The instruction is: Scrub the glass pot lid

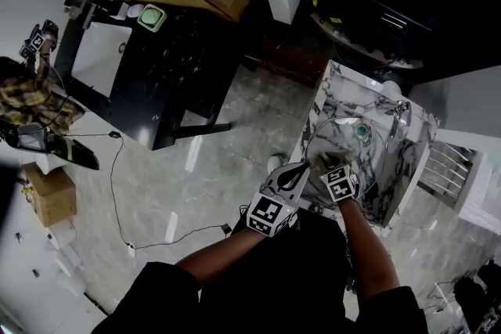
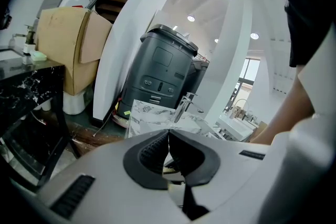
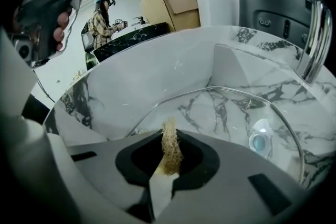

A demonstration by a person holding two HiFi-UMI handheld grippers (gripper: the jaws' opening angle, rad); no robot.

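Glass pot lid [image 3: 220, 128]: inside the marble sink [image 3: 157, 76], directly ahead of your right claw [image 3: 169, 157], standing tilted with its metal rim arching up past the claw's tips. Lid's knob [image 3: 258, 140] lies ahead and to the right of those tips, seen through the glass.

Right claw: jaws pinching a tan fibrous scrubber [image 3: 170, 139]. The tuft sticks out beyond the tips, at the near lower part of the lid. Whether the fibres actually touch the glass cannot be read from here.

Left claw [image 2: 168, 134]: jaws pressed together at the tips. Its own view does not settle whether the lid's rim is caught between them. In the head view it sits just left of your right claw, at the sink's near edge beside the lid's left rim.

Faucet [image 3: 313, 39]: chrome, at the sink's far side, ahead and well right of the right claw. From the left claw it stands straight beyond the tips.

Further out, ahead of the left claw: a dark grey machine [image 2: 163, 76] behind the sink. A cardboard box [image 2: 63, 44] is off to that claw's left, on a black marbled counter [image 2: 23, 92].

Far ahead-left of the right claw: a person in a plaid shirt [image 3: 102, 21] stands by that counter, well apart from you
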